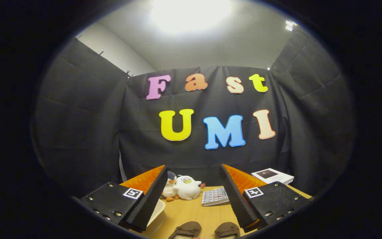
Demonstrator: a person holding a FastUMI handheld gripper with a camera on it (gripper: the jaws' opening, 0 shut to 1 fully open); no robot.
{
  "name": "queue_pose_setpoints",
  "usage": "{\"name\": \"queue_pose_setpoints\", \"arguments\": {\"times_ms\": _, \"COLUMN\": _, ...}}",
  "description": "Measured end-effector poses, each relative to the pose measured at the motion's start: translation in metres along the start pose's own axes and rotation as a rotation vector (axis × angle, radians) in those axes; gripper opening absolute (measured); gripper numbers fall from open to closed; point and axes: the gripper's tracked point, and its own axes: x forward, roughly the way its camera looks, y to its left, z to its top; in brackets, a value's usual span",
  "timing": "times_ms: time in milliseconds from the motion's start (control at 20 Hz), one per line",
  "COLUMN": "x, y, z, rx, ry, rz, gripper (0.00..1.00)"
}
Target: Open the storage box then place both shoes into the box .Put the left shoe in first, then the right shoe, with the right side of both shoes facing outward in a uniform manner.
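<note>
Gripper (192, 191) fingers are standing spread wide, gripping nothing. Two shoes (206, 229) are lying between them on the table (191, 212), mostly cut off. Storage box (156, 212) corner is peeking behind the left finger.

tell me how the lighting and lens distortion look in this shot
In the gripper view, a ceiling light is blown out to white glare, while the wooden table is evenly lit. The fisheye lens bows the booth's walls outward. The open gripper holds nothing, its fingers looming large; the plush toy and the two shoes stay fairly sharp.
</note>
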Motion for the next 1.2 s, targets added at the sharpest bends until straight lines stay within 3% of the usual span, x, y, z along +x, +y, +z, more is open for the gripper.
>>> {"name": "queue_pose_setpoints", "arguments": {"times_ms": 400, "x": -0.001, "y": 0.039, "z": -0.051, "rx": 0.158, "ry": 0.156, "rz": 0.113, "gripper": 0.96}}
{"name": "queue_pose_setpoints", "arguments": {"times_ms": 650, "x": 0.000, "y": 0.059, "z": -0.097, "rx": 0.285, "ry": 0.289, "rz": 0.135, "gripper": 0.96}}
{"name": "queue_pose_setpoints", "arguments": {"times_ms": 1200, "x": -0.004, "y": 0.095, "z": -0.194, "rx": 0.753, "ry": 0.563, "rz": 0.119, "gripper": 0.97}}
